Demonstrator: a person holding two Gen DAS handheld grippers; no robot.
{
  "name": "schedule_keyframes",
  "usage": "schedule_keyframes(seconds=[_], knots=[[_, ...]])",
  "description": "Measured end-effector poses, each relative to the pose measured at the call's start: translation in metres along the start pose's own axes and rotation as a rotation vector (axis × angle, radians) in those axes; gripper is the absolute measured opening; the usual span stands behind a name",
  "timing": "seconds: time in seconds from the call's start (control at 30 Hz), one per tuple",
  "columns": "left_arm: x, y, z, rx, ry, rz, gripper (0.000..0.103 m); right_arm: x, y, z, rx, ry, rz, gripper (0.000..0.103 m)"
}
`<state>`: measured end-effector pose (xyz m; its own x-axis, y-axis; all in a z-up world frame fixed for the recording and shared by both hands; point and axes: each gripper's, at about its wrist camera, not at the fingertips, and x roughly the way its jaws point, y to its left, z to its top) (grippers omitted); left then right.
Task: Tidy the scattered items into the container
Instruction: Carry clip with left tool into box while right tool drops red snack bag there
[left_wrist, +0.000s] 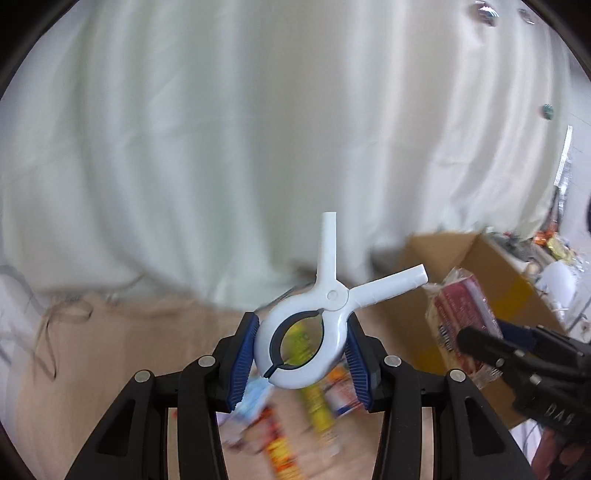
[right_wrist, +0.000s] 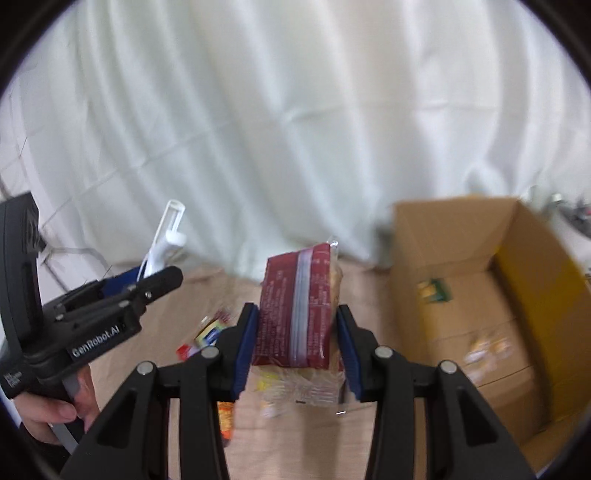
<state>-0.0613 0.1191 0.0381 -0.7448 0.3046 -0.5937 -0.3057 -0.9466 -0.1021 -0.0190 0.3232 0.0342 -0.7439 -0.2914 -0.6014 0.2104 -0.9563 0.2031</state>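
Observation:
My left gripper (left_wrist: 301, 354) is shut on a large white plastic clamp (left_wrist: 314, 332) and holds it in the air, handles pointing up and right. It also shows in the right wrist view (right_wrist: 162, 243), at the left. My right gripper (right_wrist: 297, 343) is shut on a dark red snack packet (right_wrist: 299, 306) with clear wrapping below, lifted above the floor. That packet shows in the left wrist view (left_wrist: 461, 317) at the right. The open cardboard box (right_wrist: 480, 280) stands to the right, with a small green-yellow item (right_wrist: 436, 290) inside.
Several snack packets lie blurred on the tan floor below the left gripper (left_wrist: 314, 398) and left of the right gripper (right_wrist: 207, 332). A white curtain (right_wrist: 295, 129) hangs behind. Clutter sits beyond the box at the far right (left_wrist: 554, 251).

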Motion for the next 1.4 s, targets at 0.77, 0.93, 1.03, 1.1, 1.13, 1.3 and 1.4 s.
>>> schedule_keyframes(seconds=[0.77,0.93,1.03,1.1,1.13,1.3,1.4], knots=[[0.123,-0.229,0.002,0.135,0.255,-0.099,0.047,-0.018,-0.209,-0.020,0.185,0.157,-0.224,0.047],[0.142,-0.241,-0.007,0.123,0.279,-0.071,0.047,-0.010,-0.210,-0.029,0.189,0.189,-0.223,0.047],[0.150,-0.241,-0.010,0.094,0.301,-0.071,0.047,-0.005,-0.212,-0.030,0.209,0.215,-0.217,0.047],[0.153,-0.242,-0.011,0.102,0.307,-0.061,0.047,-0.004,-0.210,-0.031,0.189,0.212,-0.229,0.048],[0.154,-0.244,-0.012,0.112,0.306,-0.048,0.047,-0.003,-0.210,-0.031,0.180,0.221,-0.237,0.048],[0.157,-0.246,-0.011,0.125,0.321,-0.027,0.047,-0.007,-0.215,-0.035,0.196,0.213,-0.259,0.058],[0.159,-0.245,-0.008,0.113,0.326,-0.037,0.047,-0.012,-0.216,-0.035,0.188,0.199,-0.290,0.070]])
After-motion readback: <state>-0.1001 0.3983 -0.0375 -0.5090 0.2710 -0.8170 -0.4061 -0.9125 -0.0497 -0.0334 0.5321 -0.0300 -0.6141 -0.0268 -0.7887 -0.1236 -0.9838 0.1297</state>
